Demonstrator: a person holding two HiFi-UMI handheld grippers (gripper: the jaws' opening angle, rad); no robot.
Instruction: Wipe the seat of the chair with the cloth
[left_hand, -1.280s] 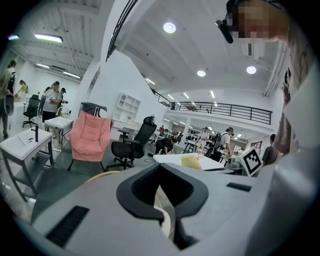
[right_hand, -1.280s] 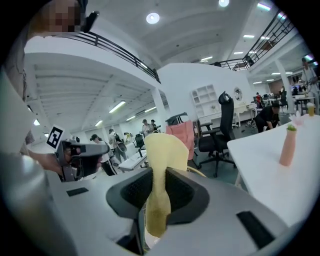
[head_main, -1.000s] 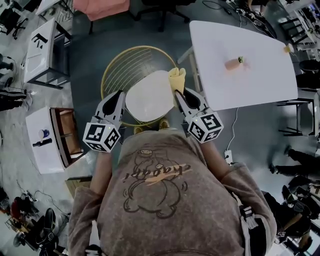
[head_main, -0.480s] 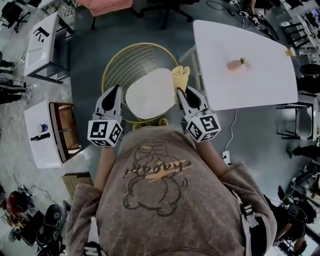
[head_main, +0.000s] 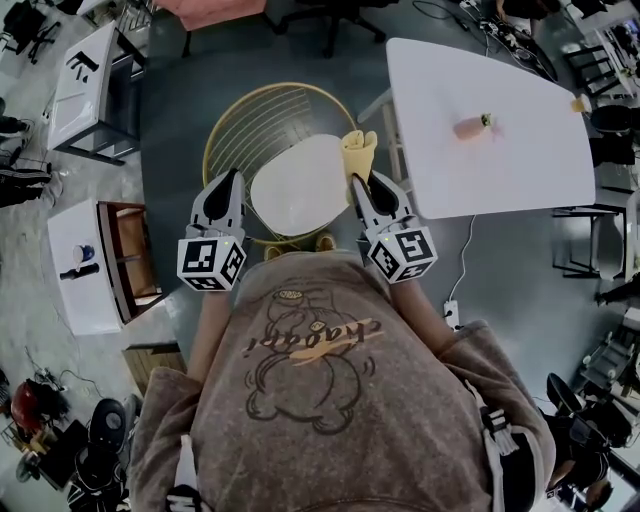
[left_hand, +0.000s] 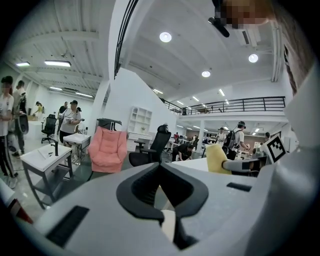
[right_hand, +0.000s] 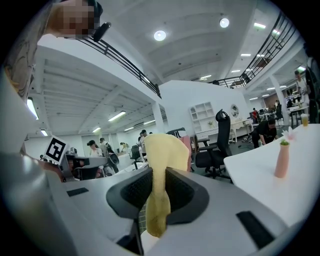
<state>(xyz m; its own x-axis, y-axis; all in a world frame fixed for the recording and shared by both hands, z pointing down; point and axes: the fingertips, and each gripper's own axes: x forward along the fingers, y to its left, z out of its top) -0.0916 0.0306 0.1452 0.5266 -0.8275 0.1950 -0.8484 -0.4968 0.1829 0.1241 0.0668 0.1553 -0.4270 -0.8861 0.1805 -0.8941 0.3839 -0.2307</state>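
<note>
1 wire chair, 1 yellow cloth, 2 grippers, 1 pink vase.

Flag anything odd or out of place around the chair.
Nothing stands out. The chair stands upright, its white seat bare, and the yellow cloth sits pinched in the right gripper at the seat's right edge.

Head cam sits above the person, aimed steeply down past the torso onto the chair seat and white table, wide enough to take in floor all round. Cam on left gripper rides just behind its jaws, v. close, facing roughly level across the room w/ much ceiling; cam on right gripper likewise. Shared: cloth in all 3 views; white table + pink vase in head & right gripper views; black office chair in both gripper views.
</note>
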